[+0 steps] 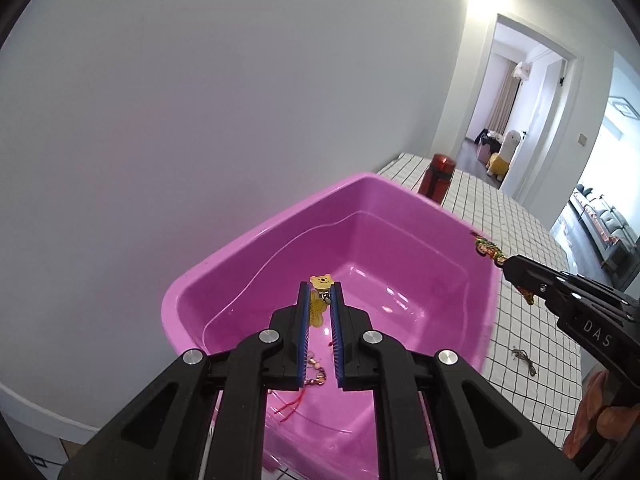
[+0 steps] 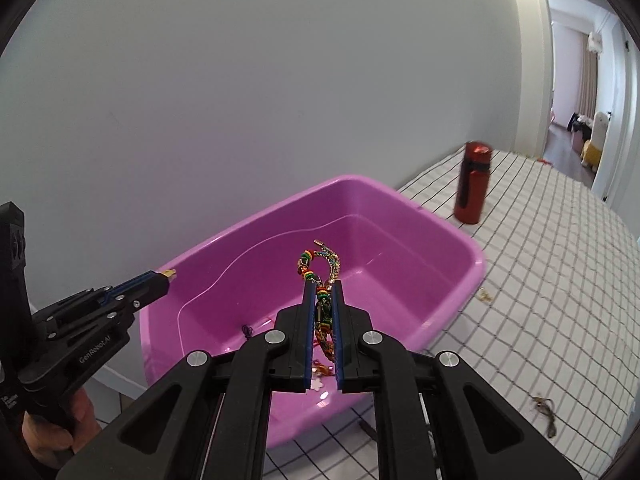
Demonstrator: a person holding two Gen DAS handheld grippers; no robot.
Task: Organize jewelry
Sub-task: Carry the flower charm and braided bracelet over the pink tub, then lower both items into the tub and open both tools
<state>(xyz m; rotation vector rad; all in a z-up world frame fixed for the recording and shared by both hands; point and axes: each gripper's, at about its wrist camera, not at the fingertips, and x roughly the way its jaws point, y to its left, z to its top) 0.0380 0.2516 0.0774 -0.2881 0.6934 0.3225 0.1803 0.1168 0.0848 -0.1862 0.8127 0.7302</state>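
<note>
While both grippers hang over the pink tub (image 2: 440, 236), each already has a piece in it, so I'd call this roughly mid-job. Nearest in the left wrist view, the left gripper (image 1: 320, 290) has its jaws pinched almost shut on a yellow bear charm (image 1: 321, 280), the bear's head poking out past the tips. Same story in the right wrist view: the right gripper (image 2: 323, 286) is clamped nearly closed on a multicoloured beaded bracelet (image 2: 320, 264), which loops up above the fingertips.

Below them, the tub floor already has a few bits in it: a red string piece with small beads (image 1: 308, 380), a little white flower-shaped charm (image 2: 317, 385), and a dark knot of cord (image 2: 247, 330). So some sorting looks done, and I'd guess these two pieces get dropped in next.

Still out on the checked tablecloth (image 2: 560, 280): a brownish cord tangle (image 2: 546, 420) near the right edge and a small gold piece (image 2: 486, 295) just beside the tub's far corner. Further back a red bottle (image 2: 472, 184) stands on the cloth, not part of the job as far as I can tell.

Hard to say what's under the gripper bodies; they block the near end of the tub and the table in front of it. The small stuff is too tiny to identify properly.
</note>
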